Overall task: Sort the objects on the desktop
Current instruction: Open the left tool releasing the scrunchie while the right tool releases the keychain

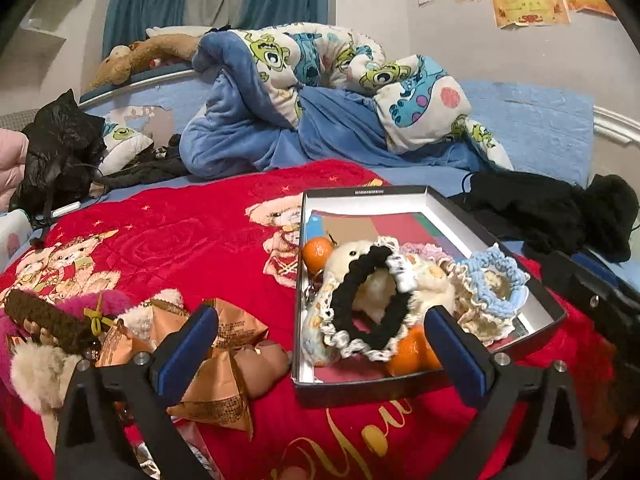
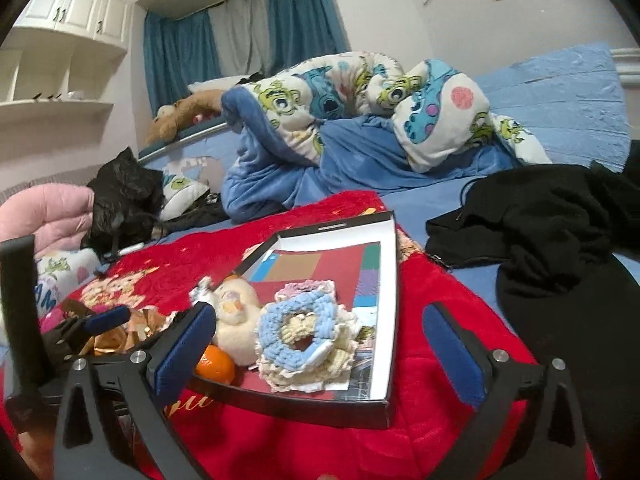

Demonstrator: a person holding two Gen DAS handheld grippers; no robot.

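The box (image 1: 432,216) lies open on the red blanket (image 1: 180,240) near the bed's front edge, serving as the collecting place: a black scrunchie (image 1: 372,308), a blue scrunchie (image 1: 496,276), a cream plush (image 1: 352,256) and two oranges (image 1: 316,254) are already piled in its near end.

The left hand-held gripper (image 1: 320,344) hangs spread wide over the box's near-left corner, nothing between its pads. The right hand-held gripper (image 2: 320,344) is likewise spread and empty, above the box's near edge. Judging by this, both have let go over the box and must turn next to what is unsorted.

Only the left view shows that remainder: gold wrappers (image 1: 224,360) and a brown knitted piece (image 1: 52,320) on the blanket left of the box. The right view hides the black scrunchie but shows the blue scrunchie (image 2: 296,320) sitting atop a cream one, and the left gripper's blue pad (image 2: 108,318) at the side.
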